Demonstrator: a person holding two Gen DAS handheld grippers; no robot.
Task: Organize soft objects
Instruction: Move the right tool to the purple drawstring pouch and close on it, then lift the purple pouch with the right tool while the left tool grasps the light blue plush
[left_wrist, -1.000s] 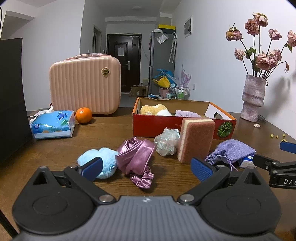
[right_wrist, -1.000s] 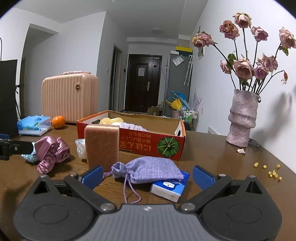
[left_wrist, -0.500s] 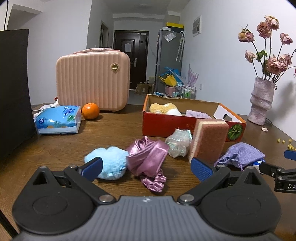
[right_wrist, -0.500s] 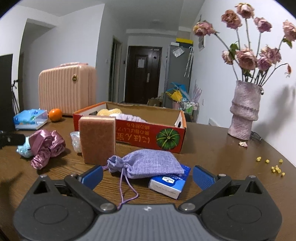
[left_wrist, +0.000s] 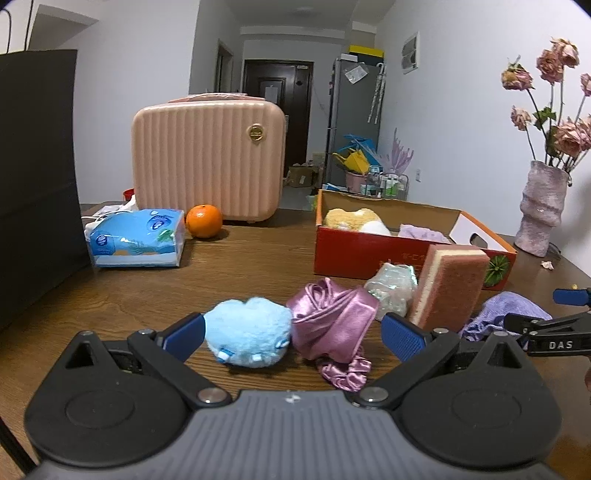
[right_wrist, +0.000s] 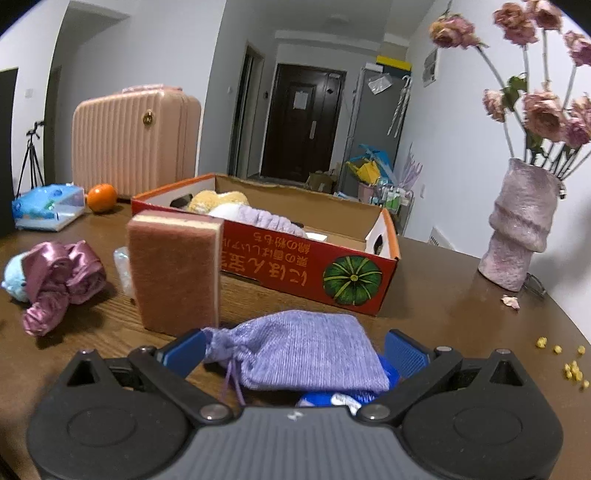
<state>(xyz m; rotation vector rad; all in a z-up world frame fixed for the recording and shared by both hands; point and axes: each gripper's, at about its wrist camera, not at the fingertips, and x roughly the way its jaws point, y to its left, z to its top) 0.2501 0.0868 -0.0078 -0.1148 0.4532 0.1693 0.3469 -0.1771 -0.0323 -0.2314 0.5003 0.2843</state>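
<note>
My left gripper (left_wrist: 293, 334) is open, its blue pads on either side of a light blue plush (left_wrist: 248, 330) and a pink satin scrunchie (left_wrist: 332, 330) on the wooden table. My right gripper (right_wrist: 295, 350) is open around a lilac drawstring pouch (right_wrist: 303, 349) that lies on a blue tissue packet (right_wrist: 328, 397). A pink-and-yellow sponge (right_wrist: 175, 271) stands upright to the pouch's left, leaning by a red cardboard box (right_wrist: 310, 266) that holds a yellow plush (right_wrist: 216, 199) and lilac cloth. A clear crinkled bag (left_wrist: 391, 286) lies between scrunchie and sponge.
A pink suitcase (left_wrist: 208, 162), an orange (left_wrist: 204, 220) and a blue tissue pack (left_wrist: 138, 238) stand at the back left. A black panel (left_wrist: 37, 177) blocks the far left. A vase of dried roses (right_wrist: 521, 229) sits at the right, with yellow crumbs (right_wrist: 570, 363) near the table edge.
Both grippers have moved forward: the left one now has the plush and scrunchie between its pads, and the right one has closed in around the lilac pouch. Both remain open.
</note>
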